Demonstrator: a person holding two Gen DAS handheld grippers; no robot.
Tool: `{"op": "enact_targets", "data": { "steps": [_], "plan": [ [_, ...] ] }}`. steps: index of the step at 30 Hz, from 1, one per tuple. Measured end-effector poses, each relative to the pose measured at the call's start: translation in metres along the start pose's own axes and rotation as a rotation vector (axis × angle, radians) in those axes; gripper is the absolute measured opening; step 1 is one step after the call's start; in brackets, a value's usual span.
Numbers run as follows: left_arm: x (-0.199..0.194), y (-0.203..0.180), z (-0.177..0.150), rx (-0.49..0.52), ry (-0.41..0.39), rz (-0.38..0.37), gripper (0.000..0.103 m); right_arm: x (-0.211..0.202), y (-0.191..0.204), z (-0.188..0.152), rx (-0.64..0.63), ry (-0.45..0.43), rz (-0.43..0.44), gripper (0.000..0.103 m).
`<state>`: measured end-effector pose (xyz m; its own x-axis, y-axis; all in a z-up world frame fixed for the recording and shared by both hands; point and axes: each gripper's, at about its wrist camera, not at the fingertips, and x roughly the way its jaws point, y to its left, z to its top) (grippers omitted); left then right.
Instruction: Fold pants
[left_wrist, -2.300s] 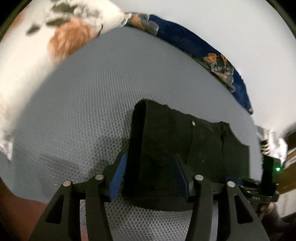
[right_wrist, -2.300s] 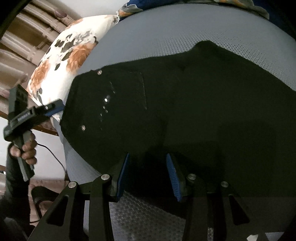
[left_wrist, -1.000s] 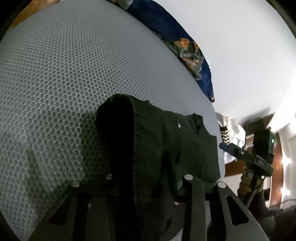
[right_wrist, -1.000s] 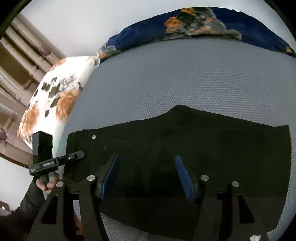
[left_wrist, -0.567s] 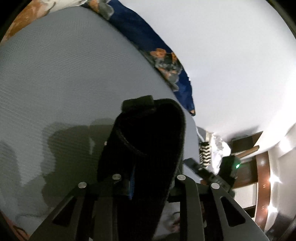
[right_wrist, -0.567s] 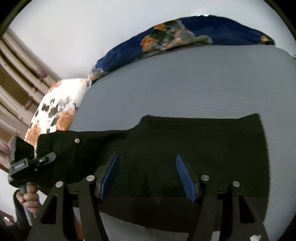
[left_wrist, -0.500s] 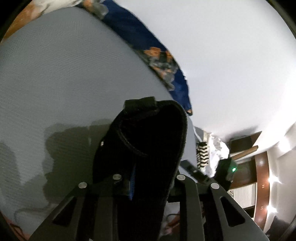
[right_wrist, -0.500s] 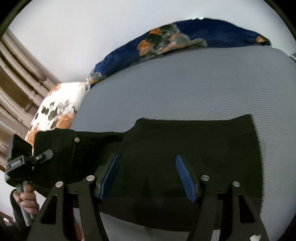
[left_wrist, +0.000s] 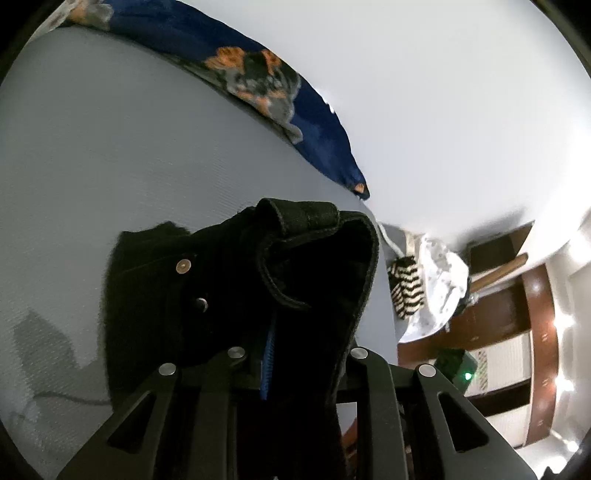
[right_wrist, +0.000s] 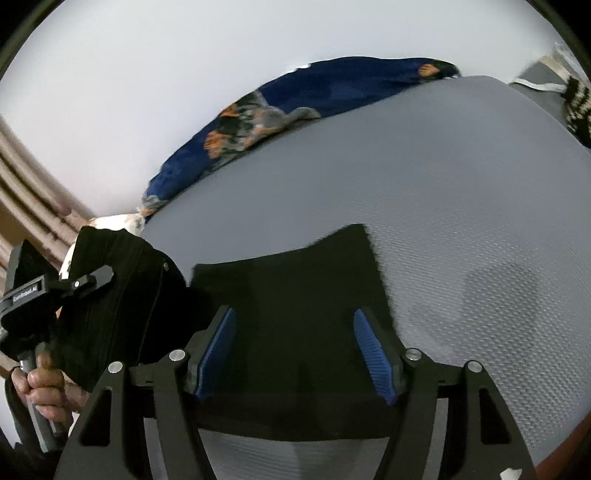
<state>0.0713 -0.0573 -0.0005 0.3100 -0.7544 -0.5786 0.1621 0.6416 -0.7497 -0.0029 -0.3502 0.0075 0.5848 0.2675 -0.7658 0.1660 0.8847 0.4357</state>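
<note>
While the left claw (left_wrist: 291, 354) pinches the waistband of the black denim pants (left_wrist: 229, 295), left wrist view shows that end lifted, bunched over the jaws; rivets face camera; grey honeycomb-textured mattress (left_wrist: 110, 155) beneath, navy floral blanket (left_wrist: 258, 81) along the white wall

Right wrist view: right claw (right_wrist: 295, 350) spread, pads clear of cloth, pants' legs flat under it, long axis running left toward the raised waist; left hand (right_wrist: 40, 384) nearer that end; likely fold travels rightward
</note>
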Motion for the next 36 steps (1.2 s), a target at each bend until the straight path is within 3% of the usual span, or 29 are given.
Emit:
{"op": "enact_targets", "data": {
  "steps": [7, 16, 22, 24, 30, 36],
  "plan": [
    [0.051, -0.005, -0.012, 0.042, 0.045, 0.087, 0.022, 0.006, -0.021, -0.005, 0.028, -0.011, -0.024, 0.064],
    [0.082, -0.015, -0.03, 0.151, 0.076, 0.204, 0.027, 0.021, -0.017, -0.017, -0.067, 0.028, -0.097, 0.064],
    [0.088, -0.021, -0.032, 0.172, 0.115, 0.154, 0.049, 0.022, -0.018, -0.019, -0.071, 0.031, -0.099, 0.064],
    [0.083, -0.026, -0.032, 0.193, 0.101, 0.152, 0.056, 0.023, -0.018, -0.02, -0.067, 0.033, -0.101, 0.064],
    [0.05, -0.023, -0.028, 0.229, 0.027, 0.18, 0.061, 0.027, -0.016, -0.02, -0.08, 0.048, -0.112, 0.064],
    [0.007, 0.002, -0.03, 0.283, -0.101, 0.368, 0.061, 0.03, -0.006, -0.016, -0.138, 0.083, -0.055, 0.064]
  ]
}}
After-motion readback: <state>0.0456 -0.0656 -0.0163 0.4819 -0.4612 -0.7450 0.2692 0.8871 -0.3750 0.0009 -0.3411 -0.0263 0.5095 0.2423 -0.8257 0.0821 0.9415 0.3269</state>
